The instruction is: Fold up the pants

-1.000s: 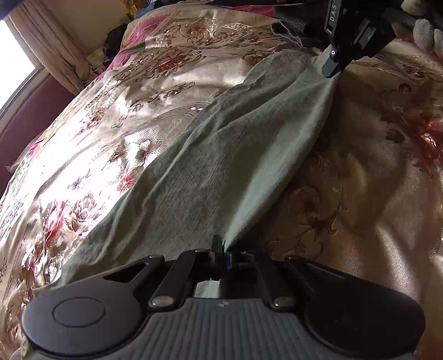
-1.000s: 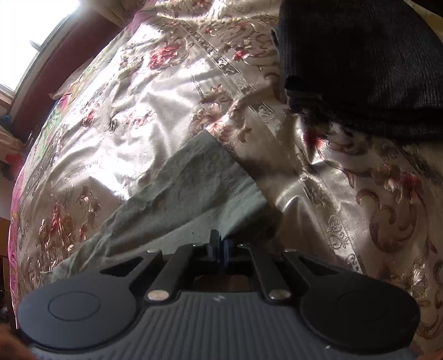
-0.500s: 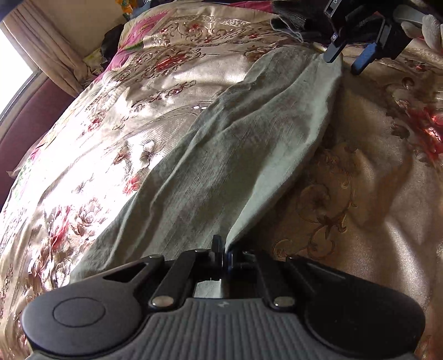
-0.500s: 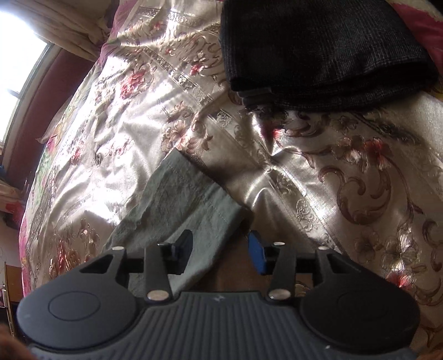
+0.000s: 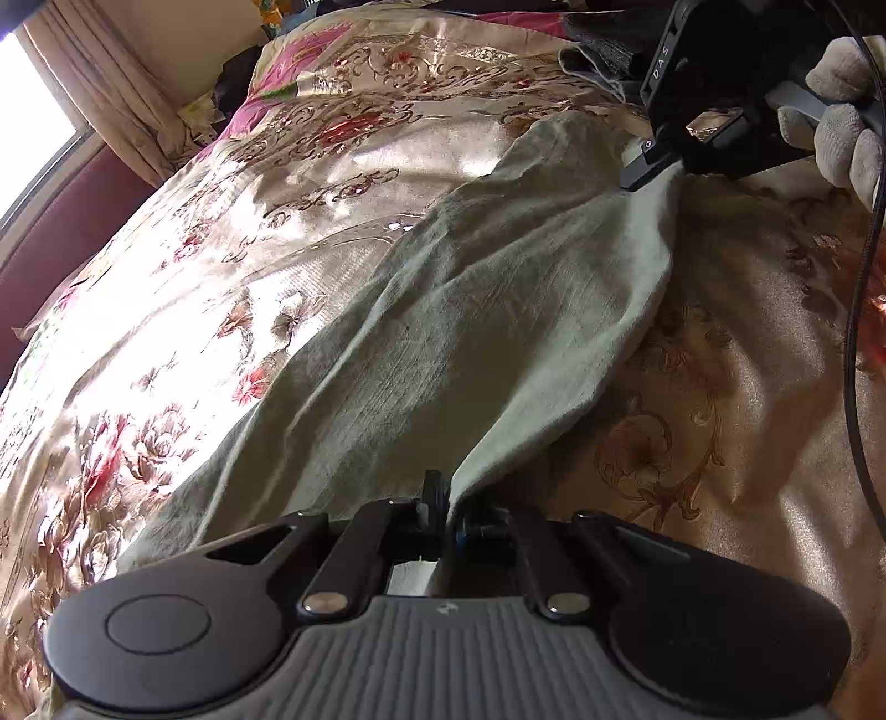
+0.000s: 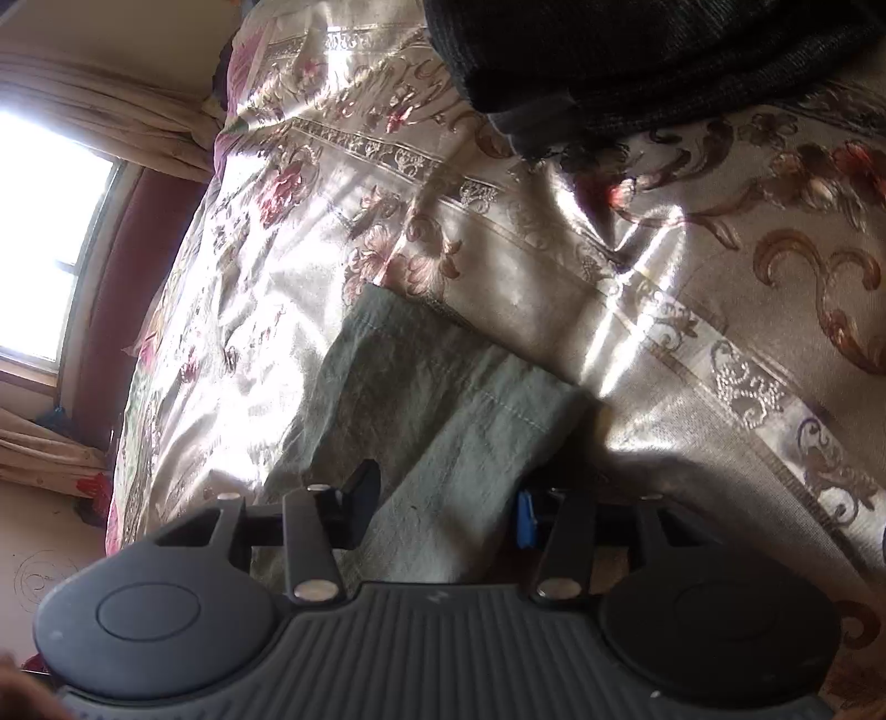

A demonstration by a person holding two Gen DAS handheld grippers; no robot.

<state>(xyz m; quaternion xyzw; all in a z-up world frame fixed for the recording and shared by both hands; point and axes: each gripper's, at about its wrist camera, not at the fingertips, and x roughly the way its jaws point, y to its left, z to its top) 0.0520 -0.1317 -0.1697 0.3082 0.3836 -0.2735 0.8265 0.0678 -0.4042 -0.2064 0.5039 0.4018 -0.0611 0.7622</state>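
Left wrist: floral satin bedspread [image 5: 166,288], curtained window [image 5: 33,127]

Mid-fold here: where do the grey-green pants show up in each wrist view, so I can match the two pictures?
Left wrist: the pants run diagonally from the shut left gripper at bottom centre up to the right gripper at top right.
Right wrist: only the hemmed leg end shows, lower centre, between the open right gripper's fingers.
Shared landmark: the dark folded garment on the floral bedspread, just beyond that hem.
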